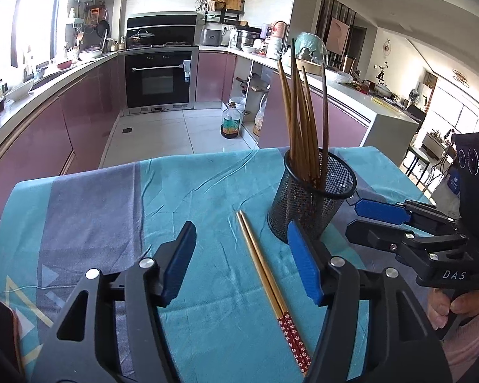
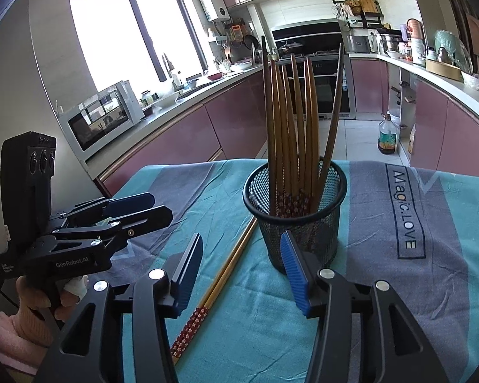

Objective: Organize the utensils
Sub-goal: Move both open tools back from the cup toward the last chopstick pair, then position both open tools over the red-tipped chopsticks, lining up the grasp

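A black mesh holder (image 1: 309, 198) stands on the teal and grey cloth with several brown chopsticks (image 1: 300, 118) upright in it. One pair of chopsticks (image 1: 265, 274) with red patterned ends lies flat on the cloth just left of the holder. My left gripper (image 1: 242, 255) is open above that pair, its pads clear of it. My right gripper (image 1: 356, 217) reaches in beside the holder. In the right wrist view my right gripper (image 2: 242, 261) is open with nothing held, facing the holder (image 2: 300, 210); the lying pair (image 2: 226, 274) runs under its left finger. My left gripper (image 2: 159, 206) shows at the left.
The cloth-covered table (image 2: 431, 287) ends at a far edge just behind the holder. Beyond it lie a tiled kitchen floor, pink cabinets, an oven (image 1: 159, 76) and an oil bottle (image 1: 230, 121). A hand (image 1: 447, 306) grips the right tool's handle.
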`<state>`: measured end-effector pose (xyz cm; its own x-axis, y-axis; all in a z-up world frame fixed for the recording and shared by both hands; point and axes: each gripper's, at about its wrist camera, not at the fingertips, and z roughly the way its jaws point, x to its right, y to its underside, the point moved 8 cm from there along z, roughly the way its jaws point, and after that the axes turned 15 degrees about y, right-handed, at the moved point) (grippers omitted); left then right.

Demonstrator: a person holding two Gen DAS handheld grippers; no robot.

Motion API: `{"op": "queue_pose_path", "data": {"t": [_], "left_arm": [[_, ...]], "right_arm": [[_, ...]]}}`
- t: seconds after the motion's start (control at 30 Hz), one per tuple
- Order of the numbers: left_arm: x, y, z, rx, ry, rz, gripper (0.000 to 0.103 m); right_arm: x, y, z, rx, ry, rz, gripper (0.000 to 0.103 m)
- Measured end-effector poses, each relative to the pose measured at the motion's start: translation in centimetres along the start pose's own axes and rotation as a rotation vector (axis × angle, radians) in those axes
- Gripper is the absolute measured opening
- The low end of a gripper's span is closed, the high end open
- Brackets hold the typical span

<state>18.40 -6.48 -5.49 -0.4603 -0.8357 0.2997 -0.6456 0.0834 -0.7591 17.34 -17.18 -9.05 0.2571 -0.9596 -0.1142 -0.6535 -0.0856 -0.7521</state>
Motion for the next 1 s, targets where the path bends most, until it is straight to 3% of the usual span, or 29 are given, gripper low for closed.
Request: {"op": "queue_pose_path", "data": {"t": [0.5, 0.8, 1.0], "left_arm": [[-0.4, 6.8, 3.5, -0.171, 0.02, -0.011, 0.059], [-0.2, 8.6, 5.9, -0.231, 0.016, -0.011, 0.059], [0.0, 8.7, 6.3, -0.231, 0.004, 0.0, 0.059]], "right_arm": [[-0.5, 4.2, 2.1, -0.117, -0.023, 0.034, 0.049], [-0.5, 5.0, 2.5, -0.138, -0.023, 0.045, 0.051], [-0.6, 5.4, 2.7, -0.15, -0.028, 0.047, 0.052]]}}
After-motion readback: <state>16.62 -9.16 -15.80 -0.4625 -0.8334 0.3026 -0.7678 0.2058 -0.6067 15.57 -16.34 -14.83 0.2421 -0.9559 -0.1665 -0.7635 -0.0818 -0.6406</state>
